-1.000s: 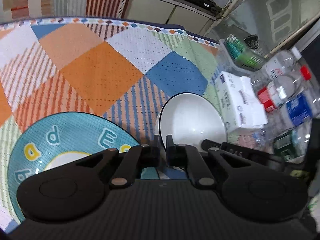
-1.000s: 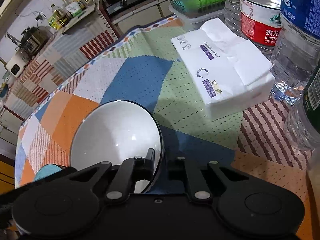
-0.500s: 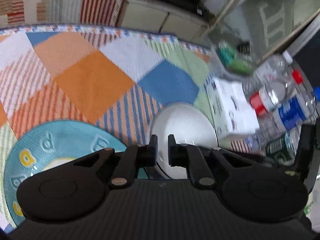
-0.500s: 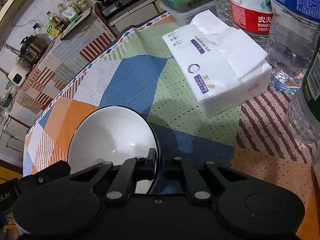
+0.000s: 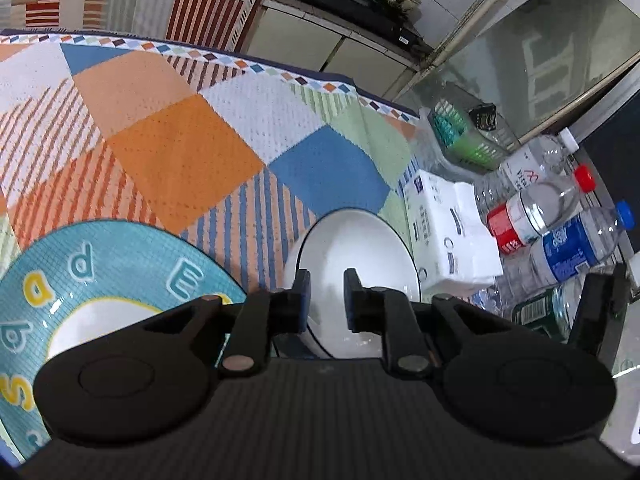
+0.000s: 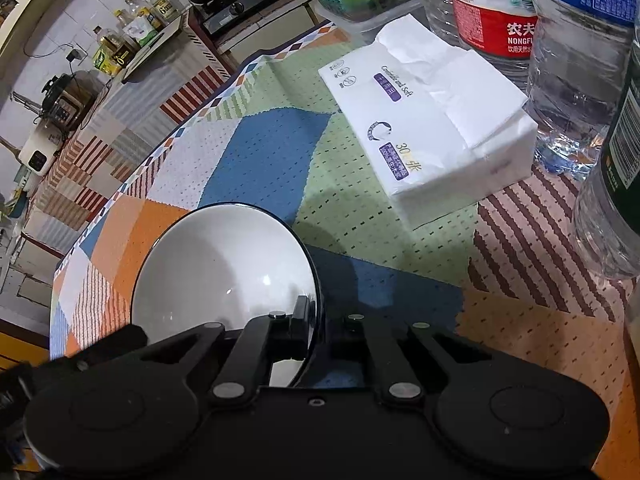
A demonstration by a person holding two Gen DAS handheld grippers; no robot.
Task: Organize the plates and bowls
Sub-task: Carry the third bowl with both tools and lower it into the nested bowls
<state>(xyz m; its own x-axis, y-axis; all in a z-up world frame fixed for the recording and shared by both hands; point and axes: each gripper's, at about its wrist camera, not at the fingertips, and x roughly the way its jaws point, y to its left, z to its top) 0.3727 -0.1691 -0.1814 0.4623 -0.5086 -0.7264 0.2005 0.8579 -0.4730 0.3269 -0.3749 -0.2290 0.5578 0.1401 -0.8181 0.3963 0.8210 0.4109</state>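
A white bowl with a thin black rim (image 6: 224, 264) is tilted and held off the patterned tablecloth. My right gripper (image 6: 320, 320) is shut on its near rim, one finger inside and one outside. The bowl also shows in the left wrist view (image 5: 360, 252), just beyond my left gripper (image 5: 326, 280), which is open a little and holds nothing. A teal plate with raised letters and a white centre (image 5: 92, 280) lies flat on the cloth, low at the left of the left wrist view, partly hidden by the gripper body.
A white tissue pack (image 6: 432, 120) lies to the right of the bowl. Several water bottles (image 6: 580, 80) stand at the table's right edge, with a green basket (image 5: 464, 136) behind them. The checked tablecloth (image 5: 180, 152) stretches to the far edge. Kitchen counters lie beyond.
My left gripper's fingers have parted slightly. The right gripper has lifted the bowl and tilted it more. The left wrist view has steadied after a blur.
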